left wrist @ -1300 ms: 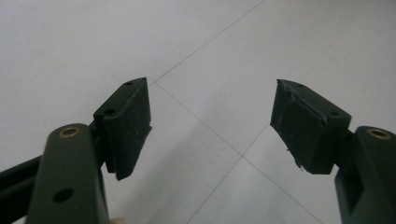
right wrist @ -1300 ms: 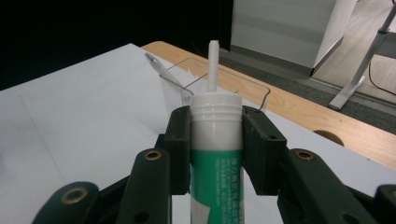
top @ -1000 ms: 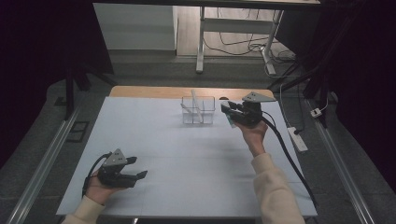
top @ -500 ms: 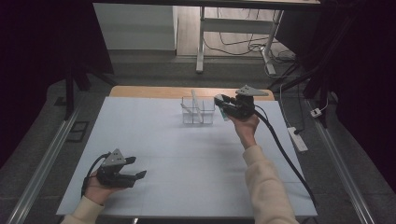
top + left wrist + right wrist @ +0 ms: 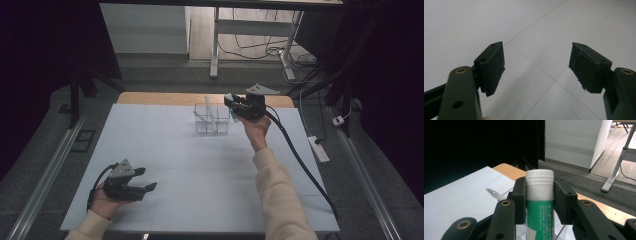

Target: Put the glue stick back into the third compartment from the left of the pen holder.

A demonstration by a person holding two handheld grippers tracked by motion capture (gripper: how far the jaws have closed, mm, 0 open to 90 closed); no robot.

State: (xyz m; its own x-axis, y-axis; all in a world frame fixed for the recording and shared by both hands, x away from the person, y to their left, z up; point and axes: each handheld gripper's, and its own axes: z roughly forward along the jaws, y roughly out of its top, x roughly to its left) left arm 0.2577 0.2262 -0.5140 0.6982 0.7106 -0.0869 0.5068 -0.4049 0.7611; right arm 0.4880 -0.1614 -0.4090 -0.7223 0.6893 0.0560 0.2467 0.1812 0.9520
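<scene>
Clearly the right gripper is clenched on a white-and-green cylindrical glue stick with a ribbed white cap, its pads pressing the tube from both sides just under the cap. In the high view that right gripper hangs at the right edge of a clear plastic compartment box near the far side of the white-covered bench; gripping the stick upright would suit lowering it end-first into a compartment. A pale slender stick, perhaps a pen, leans in the box already, and its tip shows beside the jaws in the right gripper view. The left gripper rests low near the bench's front-left corner, well apart from the box, released, with nothing between its pads, likely just parked out of the way. The tube's lower end is cut off by the frame, its small print is unreadable, and the box's dividers are hard to make out.
</scene>
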